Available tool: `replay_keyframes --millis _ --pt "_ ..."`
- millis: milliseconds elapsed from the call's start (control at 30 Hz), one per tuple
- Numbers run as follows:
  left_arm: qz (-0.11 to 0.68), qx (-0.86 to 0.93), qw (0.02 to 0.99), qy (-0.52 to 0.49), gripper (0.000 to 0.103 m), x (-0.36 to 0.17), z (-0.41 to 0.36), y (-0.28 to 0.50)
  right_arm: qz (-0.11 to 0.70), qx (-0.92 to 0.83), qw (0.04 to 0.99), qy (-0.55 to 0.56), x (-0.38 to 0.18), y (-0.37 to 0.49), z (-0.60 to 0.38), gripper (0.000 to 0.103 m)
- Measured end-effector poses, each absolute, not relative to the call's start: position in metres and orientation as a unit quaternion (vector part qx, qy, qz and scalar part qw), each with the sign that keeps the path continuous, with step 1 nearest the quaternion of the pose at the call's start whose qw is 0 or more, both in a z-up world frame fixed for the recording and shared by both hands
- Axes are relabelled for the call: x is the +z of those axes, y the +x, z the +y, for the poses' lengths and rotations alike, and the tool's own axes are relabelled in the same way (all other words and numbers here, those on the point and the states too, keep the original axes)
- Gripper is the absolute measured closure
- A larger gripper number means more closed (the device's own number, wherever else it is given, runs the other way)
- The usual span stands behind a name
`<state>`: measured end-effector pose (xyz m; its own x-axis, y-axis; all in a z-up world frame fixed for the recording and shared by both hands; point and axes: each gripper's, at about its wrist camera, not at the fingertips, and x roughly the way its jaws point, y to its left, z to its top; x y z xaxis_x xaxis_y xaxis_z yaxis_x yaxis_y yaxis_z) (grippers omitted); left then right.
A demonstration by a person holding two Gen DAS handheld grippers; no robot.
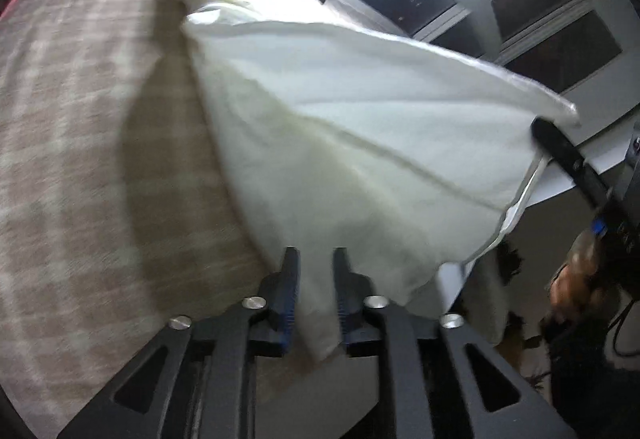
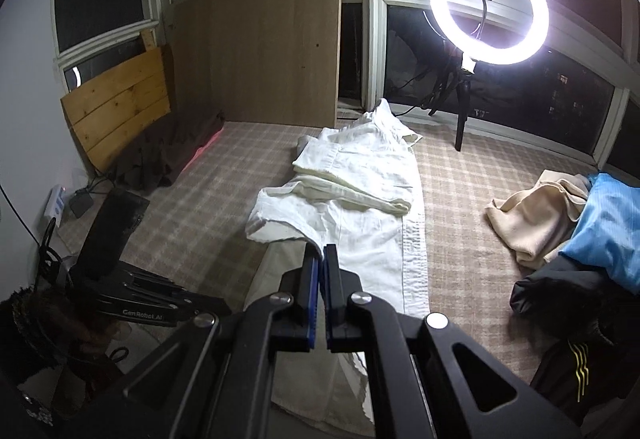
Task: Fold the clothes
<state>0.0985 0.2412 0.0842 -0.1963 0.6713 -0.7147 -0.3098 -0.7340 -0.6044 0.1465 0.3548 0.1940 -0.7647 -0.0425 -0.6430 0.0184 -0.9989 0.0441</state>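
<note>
The white shirt (image 2: 344,191) lies crumpled on the plaid carpet (image 2: 200,191). Only the left wrist view shows its hem lifted, cloth hanging between the left gripper (image 1: 316,259) pads, which pinch it. The right gripper (image 2: 320,255) is closed on the hem. Only the right wrist view shows the beige cloth (image 2: 536,215) and ring light (image 2: 489,5).

Left view motion-blurred — white garment (image 1: 340,127) hides the bed's (image 1: 80,119) far side

White shirt (image 2: 360,199) of matt, creased woven cloth, checked carpet (image 2: 200,191) of rough weave, gripper (image 2: 319,259) in matt black plastic with bright metal rivets, raw wooden planks (image 2: 116,111) at left, blue cloth (image 2: 608,231) slightly glossy at right
</note>
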Motion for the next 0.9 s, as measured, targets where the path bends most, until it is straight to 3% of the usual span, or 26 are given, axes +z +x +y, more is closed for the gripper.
replay_keyframes --millis 67,167,300,433,600,667,733,767,800,900 --pt "-0.188 0.749 0.329 -0.544 0.078 0.088 0.247 0.091 -0.015 -0.939 0.019 0.344 0.194 0.146 0.354 0.101" --pt "-0.225 0.743 0.329 -0.537 0.066 0.095 0.248 0.08 -0.01 -0.936 0.029 0.35 0.191 0.147 0.346 0.101" --pt "-0.226 0.734 0.343 -0.541 0.036 0.111 0.234 0.091 -0.011 -0.928 0.049 0.37 0.175 0.15 0.331 0.101" --pt "-0.265 0.713 0.335 -0.557 0.029 0.111 0.202 0.105 -0.013 -0.915 0.074 0.395 0.145 0.156 0.312 0.101" --pt "-0.279 0.694 0.32 -0.582 0.029 0.087 0.215 0.1 -0.016 -0.905 0.099 0.413 0.115 0.163 0.288 0.101" --pt "-0.292 0.682 0.323 -0.587 0.036 0.079 0.224 0.098 -0.012 -0.904 0.106 0.414 0.109 0.166 0.28 0.101" --pt "-0.277 0.686 0.323 -0.59 0.085 0.074 0.234 0.095 -0.011 -0.902 0.11 0.417 0.105 0.17 0.275 0.1" --pt "-0.264 0.688 0.324 -0.594 0.096 0.073 0.239 0.095 -0.011 -0.901 0.11 0.419 0.103 0.172 0.274 0.1" --pt "-0.259 0.689 0.327 -0.593 0.101 0.077 0.241 0.094 -0.011 -0.9 0.11 0.422 0.102 0.174 0.274 0.099" --pt "-0.248 0.691 0.339 -0.588 0.101 0.09 0.246 0.093 -0.034 -0.9 0.103 0.423 0.105 0.2 0.288 0.092"
